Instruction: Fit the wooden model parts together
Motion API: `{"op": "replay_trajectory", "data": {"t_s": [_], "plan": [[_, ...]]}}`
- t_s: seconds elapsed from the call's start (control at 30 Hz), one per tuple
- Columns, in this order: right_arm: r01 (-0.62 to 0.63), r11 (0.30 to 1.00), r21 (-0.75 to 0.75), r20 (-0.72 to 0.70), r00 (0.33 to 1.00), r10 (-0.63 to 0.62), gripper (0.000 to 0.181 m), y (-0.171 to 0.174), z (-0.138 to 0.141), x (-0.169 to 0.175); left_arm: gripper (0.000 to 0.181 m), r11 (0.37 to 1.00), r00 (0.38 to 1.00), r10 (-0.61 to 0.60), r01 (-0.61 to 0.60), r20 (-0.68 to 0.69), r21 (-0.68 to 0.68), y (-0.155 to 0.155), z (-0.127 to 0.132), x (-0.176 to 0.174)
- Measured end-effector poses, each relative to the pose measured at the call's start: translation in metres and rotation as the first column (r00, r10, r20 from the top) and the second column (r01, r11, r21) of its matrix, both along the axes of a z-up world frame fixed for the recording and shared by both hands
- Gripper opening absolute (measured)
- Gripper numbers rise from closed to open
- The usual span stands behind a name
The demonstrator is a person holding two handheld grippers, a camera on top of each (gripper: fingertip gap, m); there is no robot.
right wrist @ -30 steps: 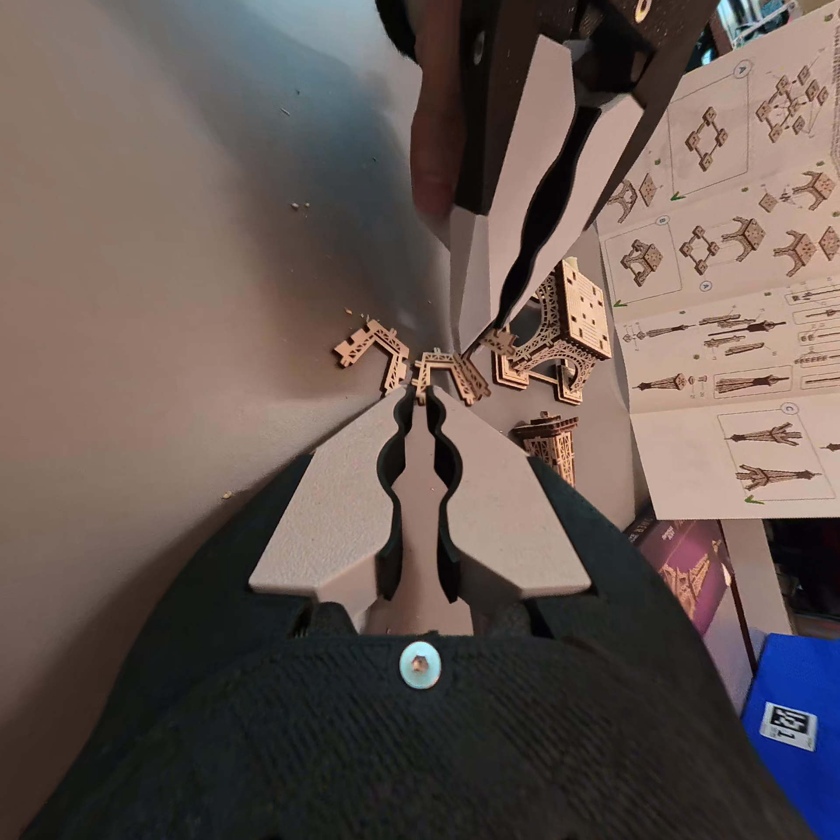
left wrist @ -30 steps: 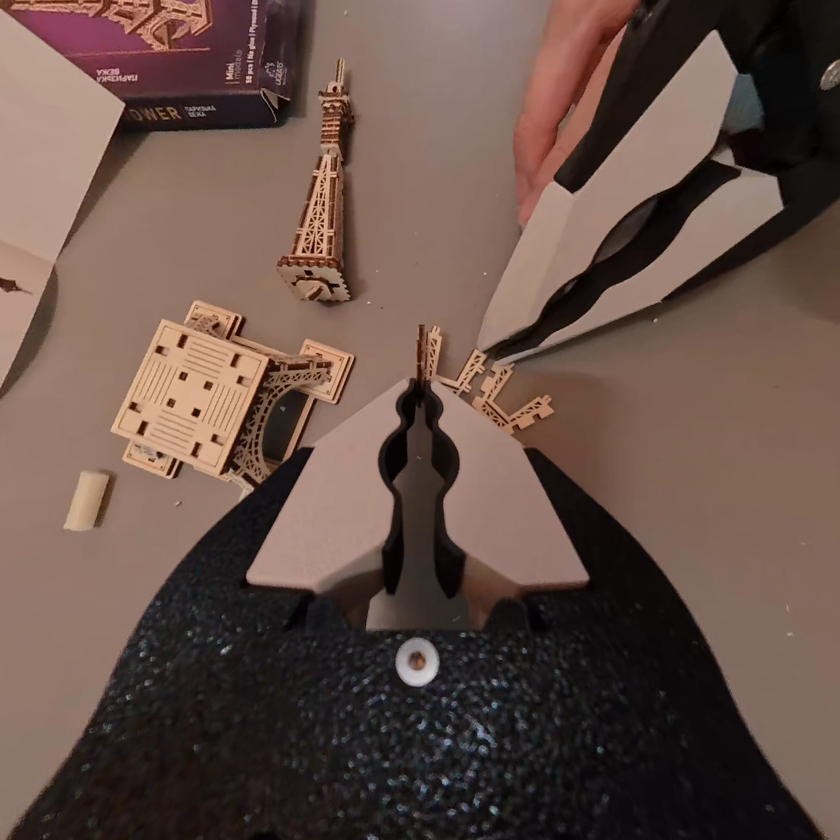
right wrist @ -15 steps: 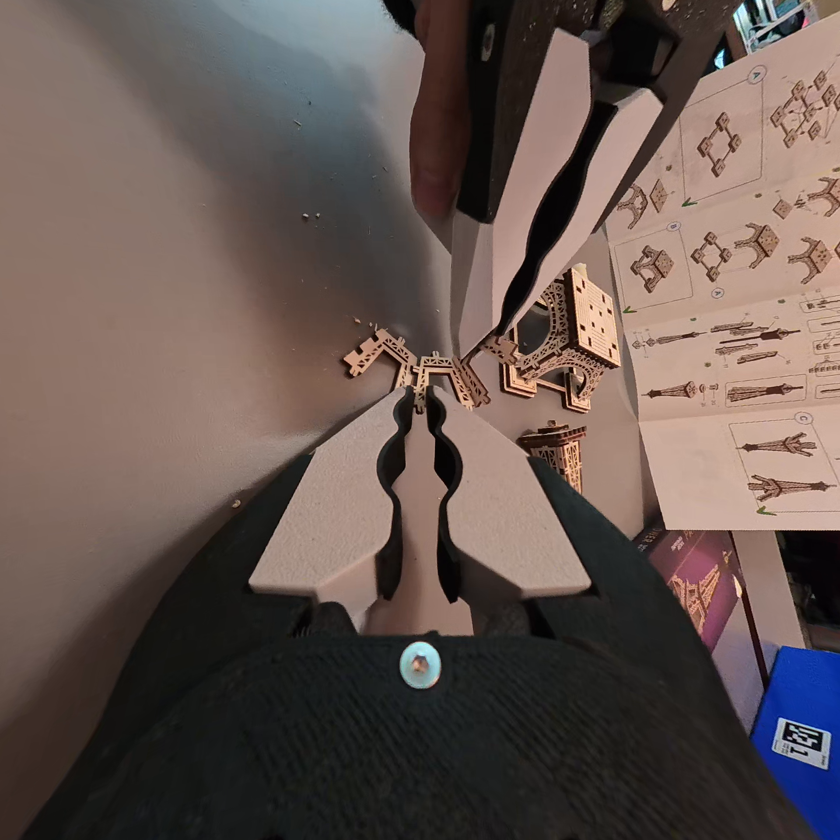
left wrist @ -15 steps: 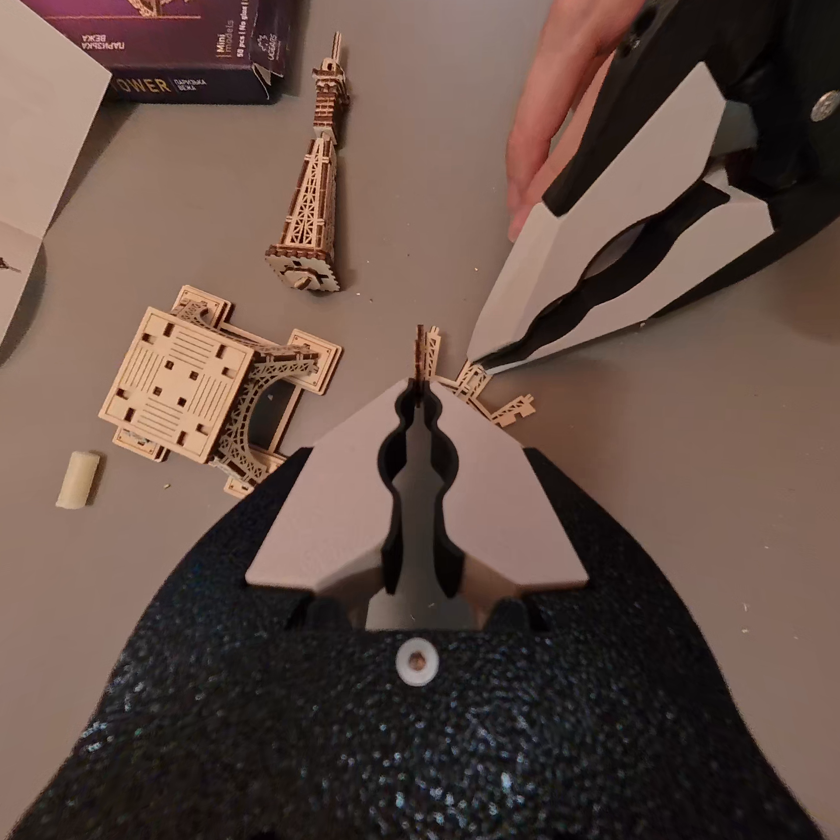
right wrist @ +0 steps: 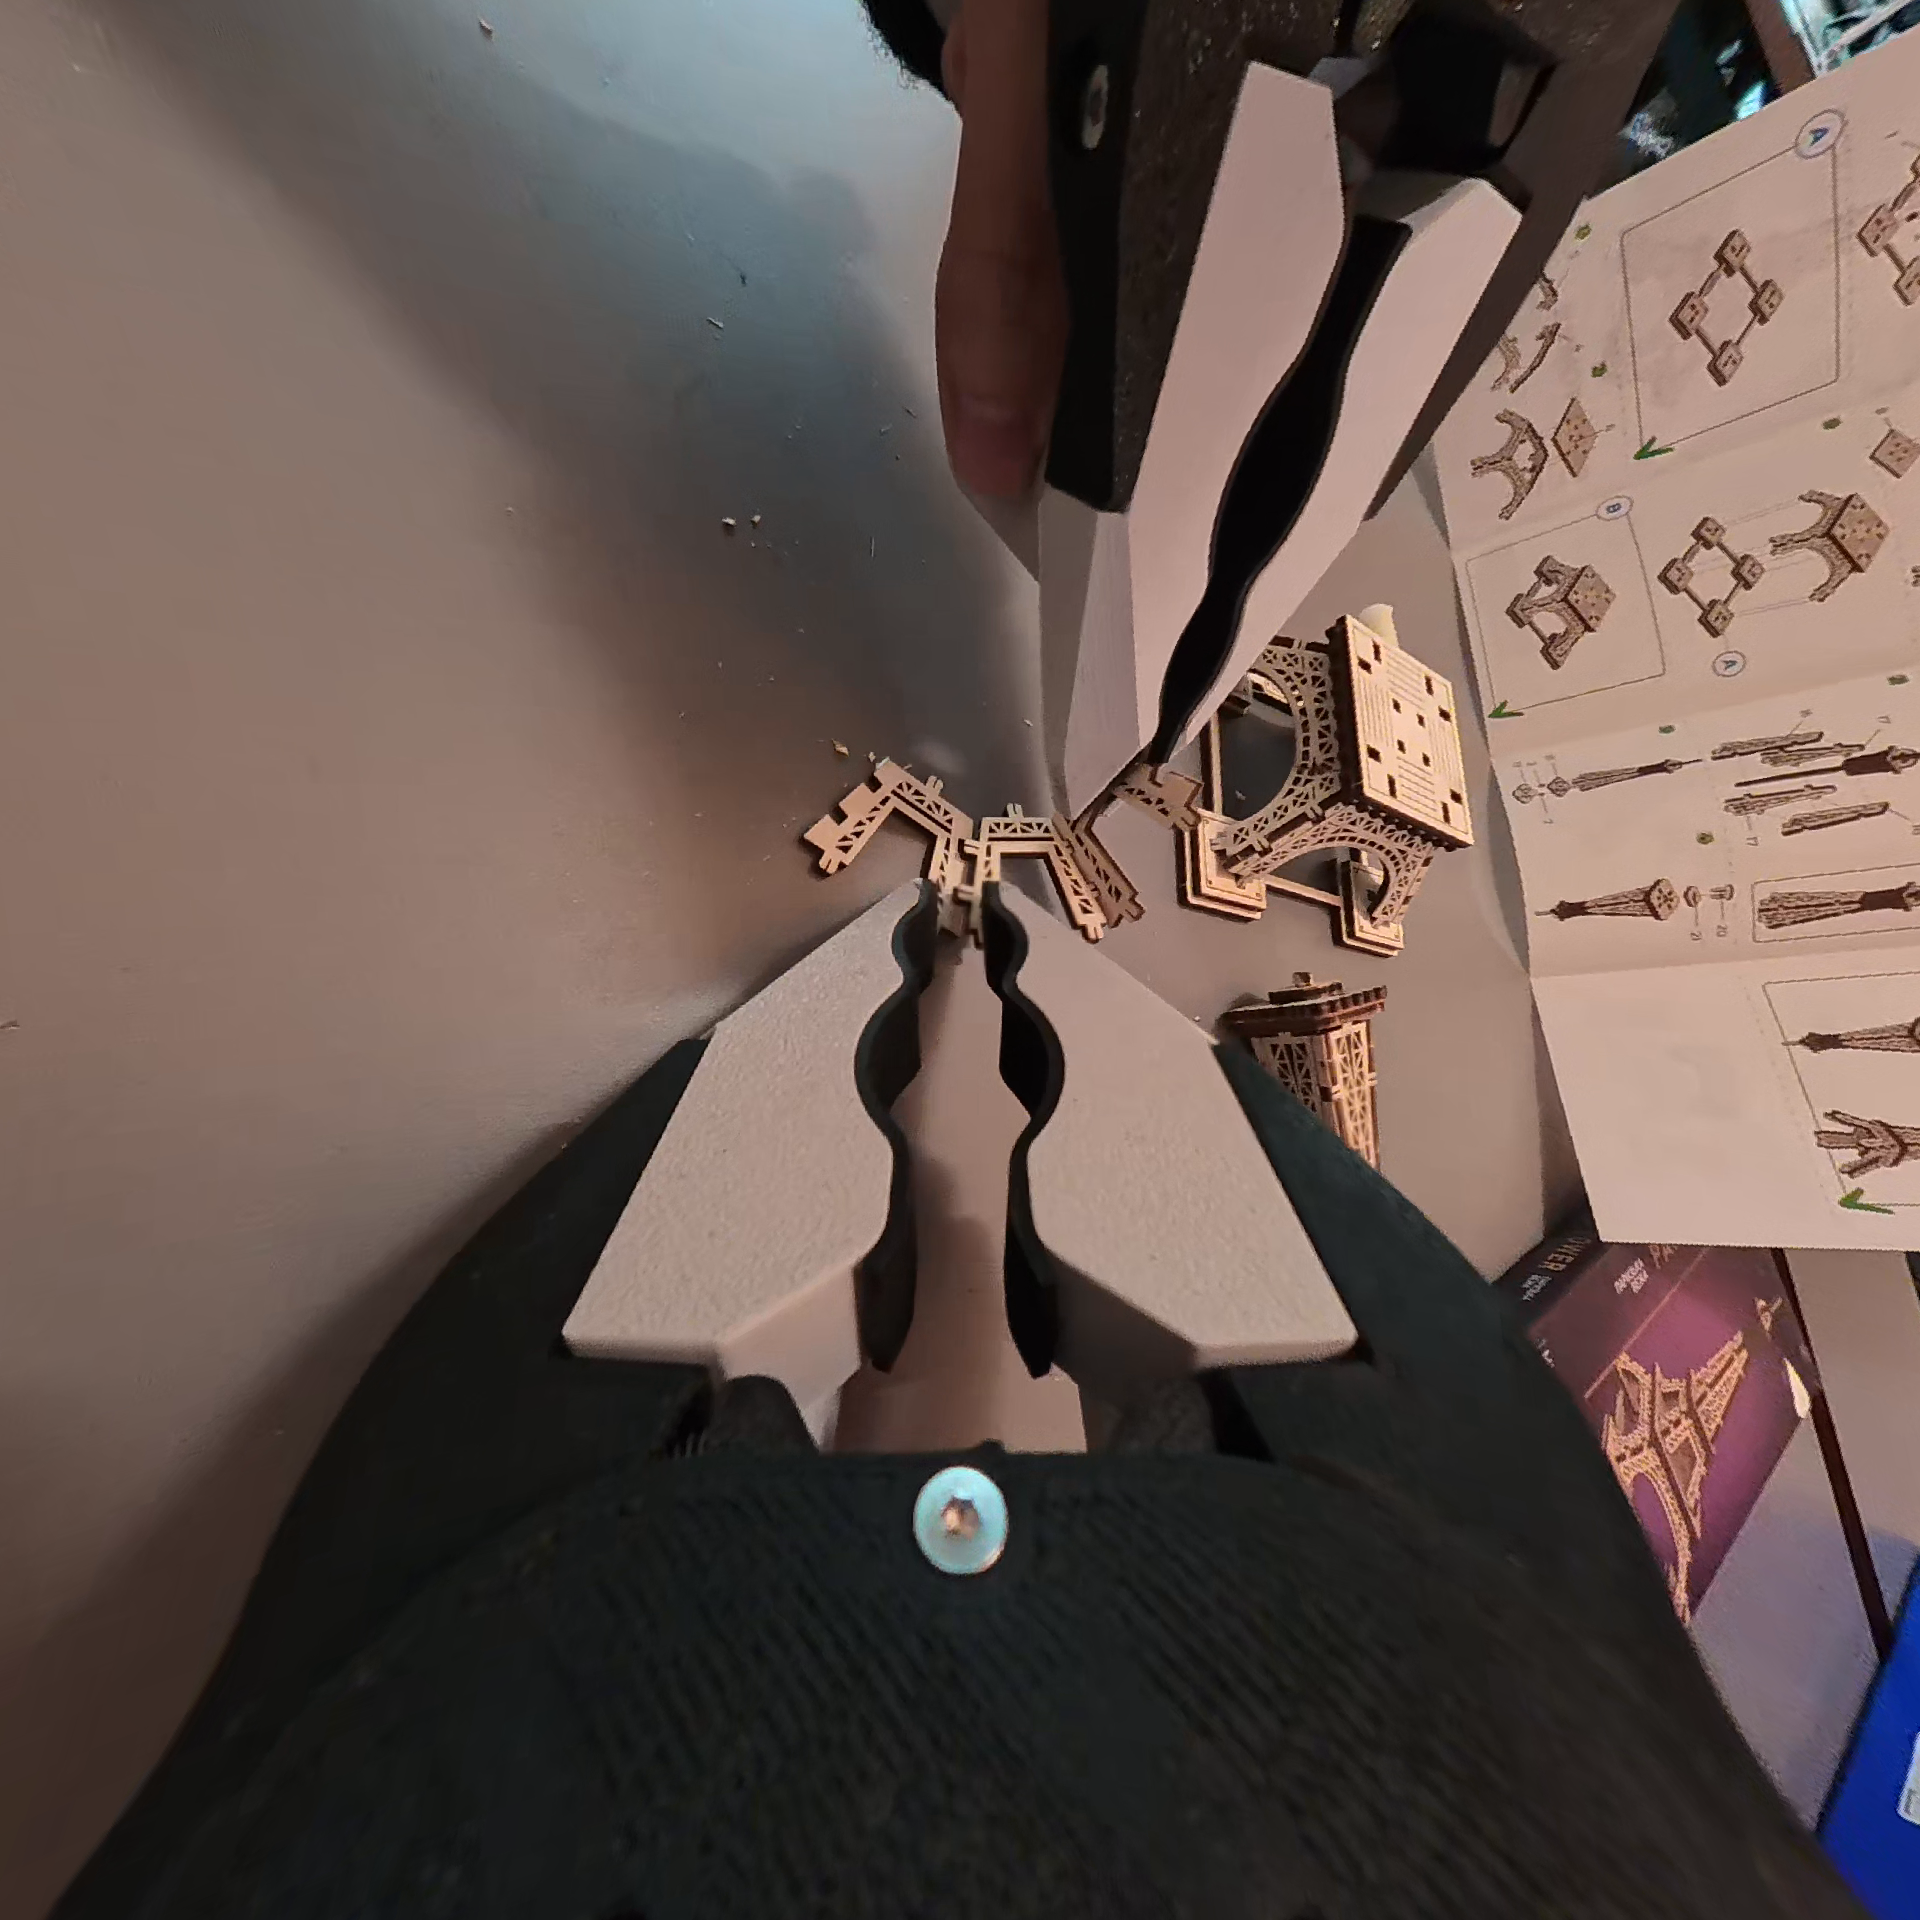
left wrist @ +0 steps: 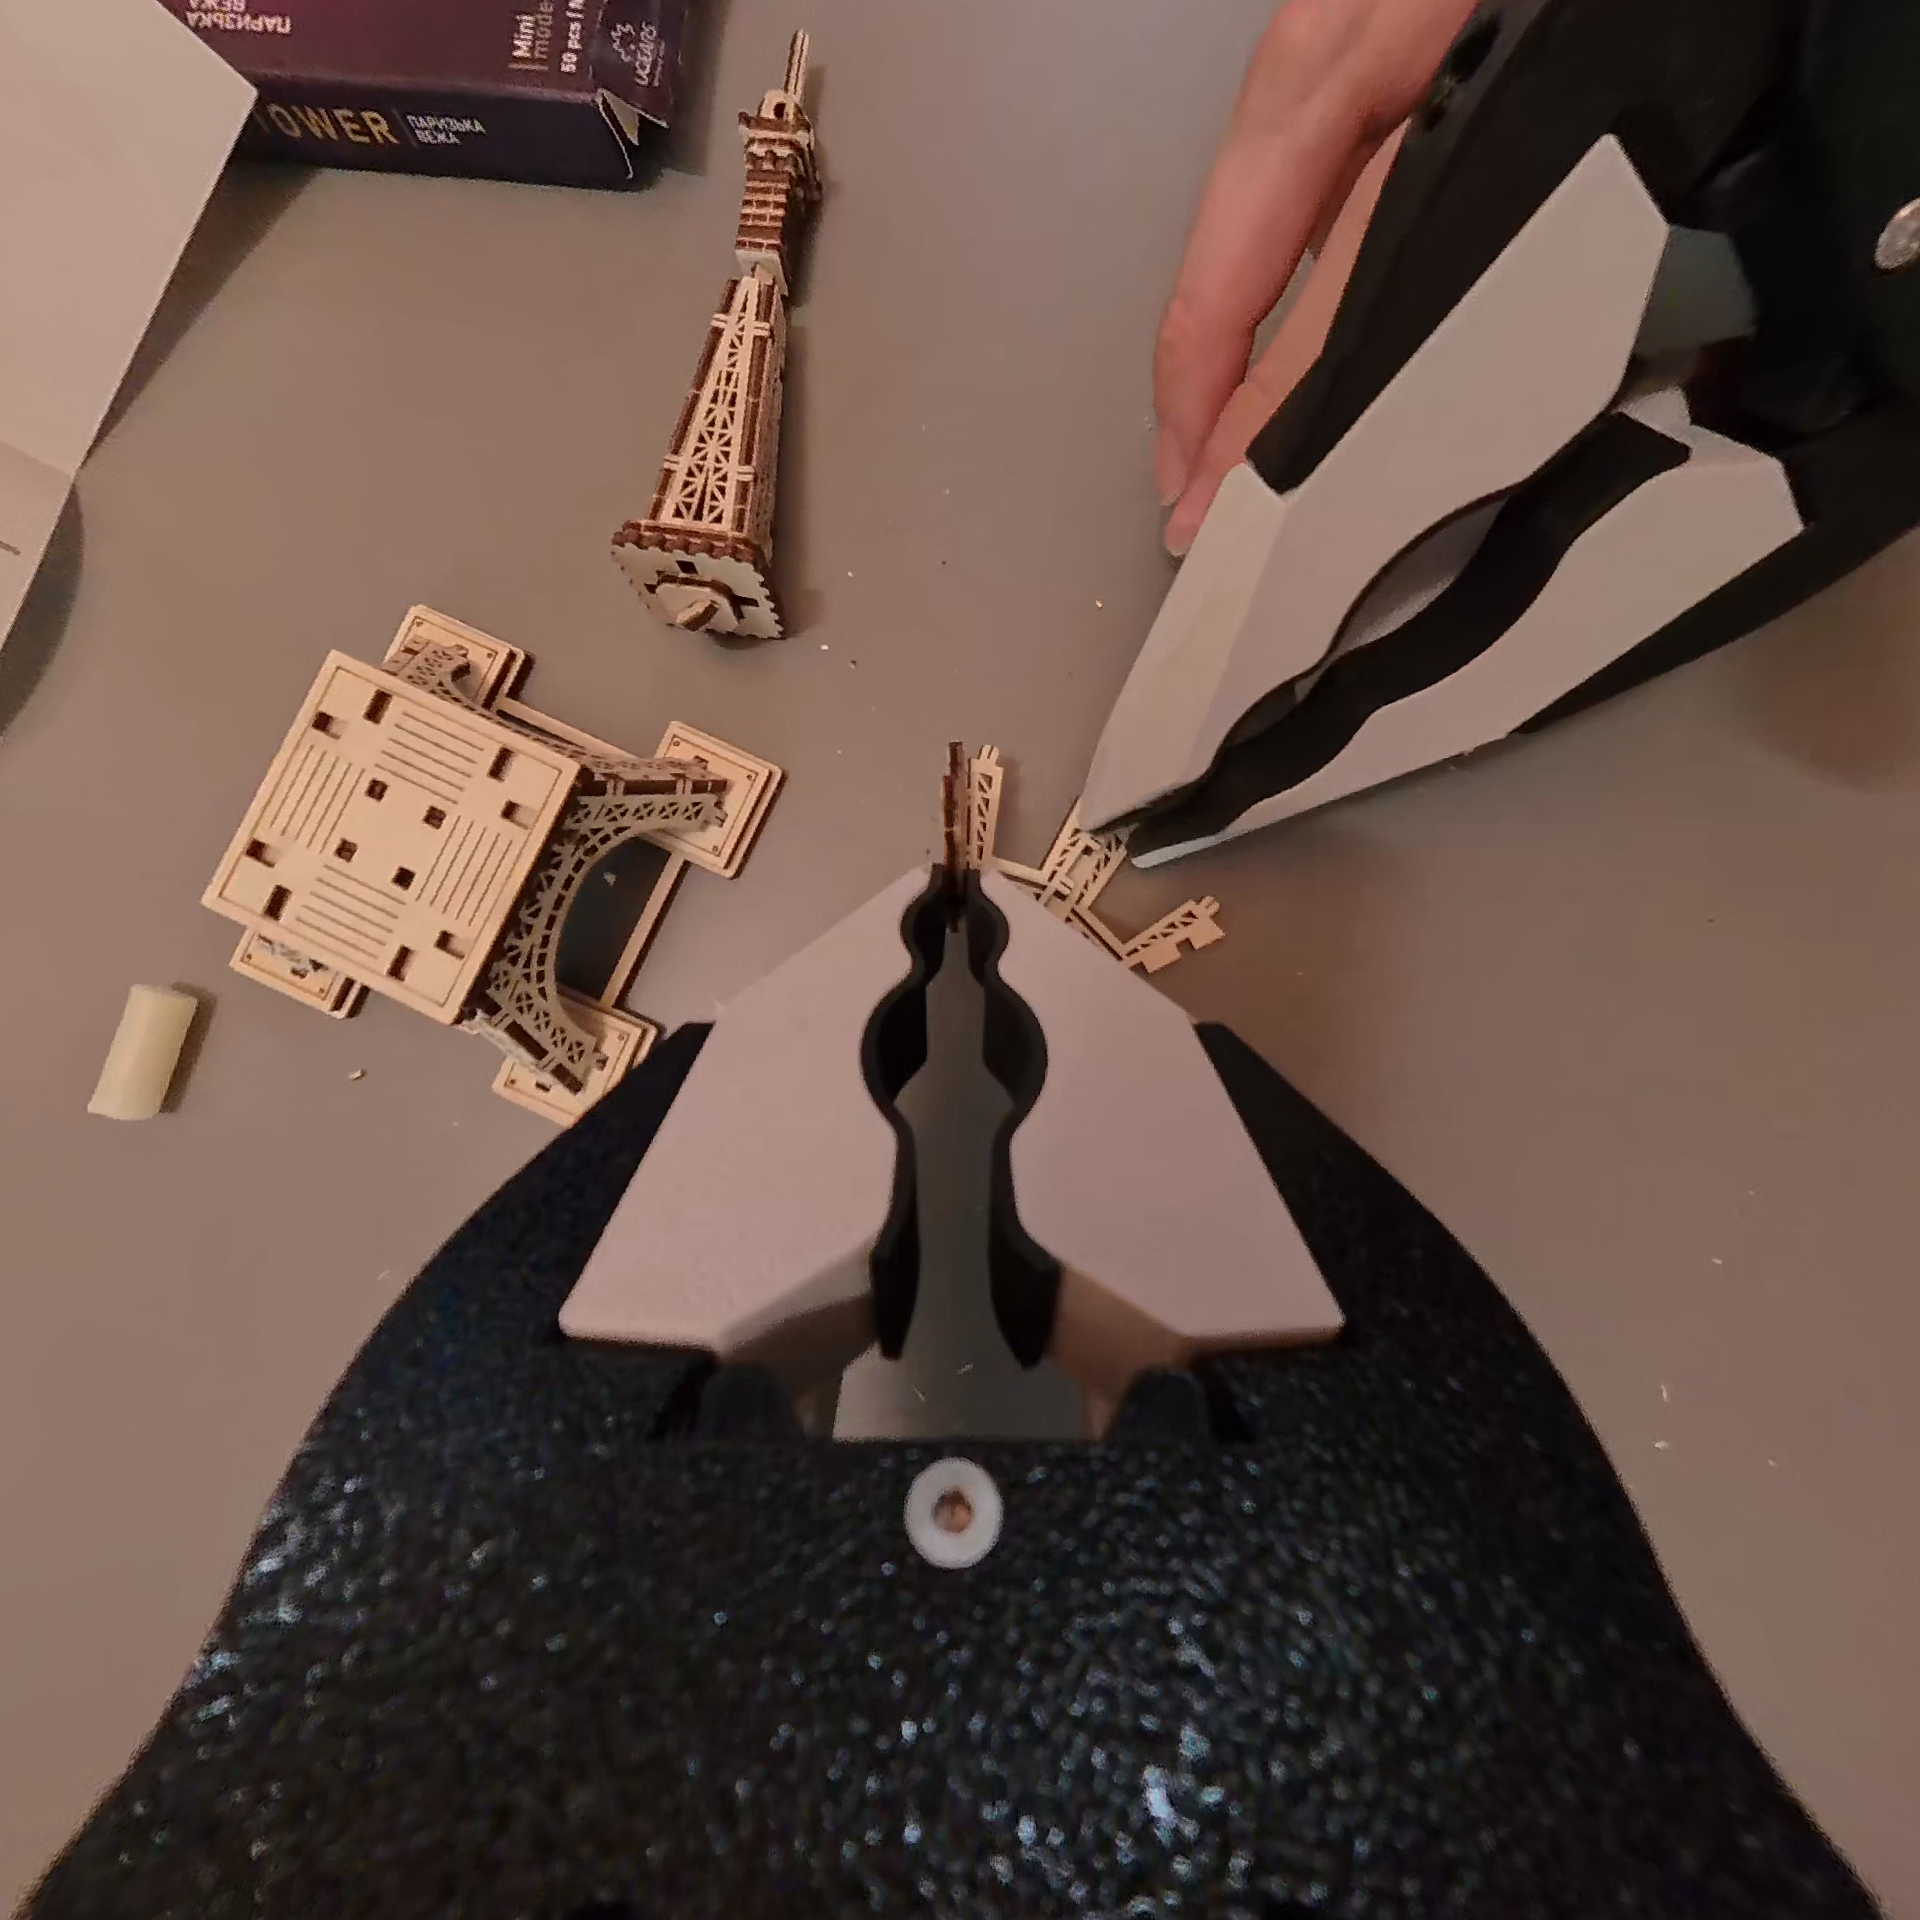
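— While I hold both tools over the grey table (left wrist: 1455, 1143), report.
— My left gripper (left wrist: 954, 883) pinches an upright lattice piece (left wrist: 971, 805); my right gripper (right wrist: 961, 904) clamps the adjoining lattice arch (right wrist: 1023, 842), both just above the tabletop.

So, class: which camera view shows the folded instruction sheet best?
The right wrist view: the instruction sheet lies open along the right edge, its assembly diagrams plain to see. The left wrist view catches only a blank pale corner of paper at upper left, no diagrams visible.
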State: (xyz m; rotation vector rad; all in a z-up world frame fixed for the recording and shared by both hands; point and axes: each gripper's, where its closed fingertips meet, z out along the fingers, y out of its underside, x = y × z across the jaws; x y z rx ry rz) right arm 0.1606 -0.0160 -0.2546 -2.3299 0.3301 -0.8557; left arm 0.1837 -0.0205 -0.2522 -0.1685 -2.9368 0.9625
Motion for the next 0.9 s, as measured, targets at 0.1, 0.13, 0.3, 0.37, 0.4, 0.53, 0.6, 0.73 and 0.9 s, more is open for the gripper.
{"op": "replay_trajectory", "data": {"t_s": [0.1,0.13,0.3,0.37,0.4,0.53,0.6,0.73,0.9], "plan": [[-0.016,1.0,0.007,-0.025,1.0,0.016,0.014,0.0002,0.0003,-0.002,0.001,1.0,1.0,0.011,-0.011,-0.014,0.002,0.0,0.0001,-0.0001],[-0.023,1.0,0.0,-0.036,0.999,0.023,0.014,-0.0006,0.0,-0.0029,0.001,1.0,1.0,0.013,-0.013,-0.016,0.002,0.0002,0.0001,-0.0001],[-0.051,0.998,-0.032,-0.04,0.998,0.049,0.012,-0.0053,0.0002,0.0,0.0,1.0,0.999,0.028,-0.028,-0.028,0.005,0.0017,0.0005,0.0017],[-0.06,0.998,-0.035,-0.033,0.998,0.059,0.008,-0.0046,0.002,0.0017,0.0,0.999,0.999,0.038,-0.038,-0.039,0.002,0.0017,0.0007,0.0021],[-0.069,0.997,-0.035,-0.037,0.997,0.068,0.007,-0.0035,0.0021,0.0016,0.0,0.999,0.998,0.045,-0.045,-0.046,0.0,0.0015,0.0008,0.0023],[-0.089,0.994,-0.062,-0.038,0.995,0.087,0.004,-0.0029,0.0012,0.0025,0.0,0.998,0.996,0.06,-0.06,-0.07,0.009,0.0016,-0.0013,0.0017],[-0.101,0.992,-0.072,-0.042,0.994,0.098,0.004,-0.0024,-0.0003,0.0016,0.001,0.998,0.995,0.068,-0.067,-0.076,0.012,0.0021,-0.0015,0.0013],[-0.128,0.988,-0.083,-0.042,0.991,0.125,0.003,-0.0002,-0.0004,-0.0005,0.0,0.997,0.994,0.08,-0.078,-0.076,0.017,0.0031,-0.001,-0.0001],[-0.142,0.986,-0.09,-0.029,0.99,0.14,0.004,0.0009,0.0022,-0.0022,0.0,0.993,0.991,0.118,-0.117,-0.062,0.027,0.005,0.0027,-0.0006]]}}
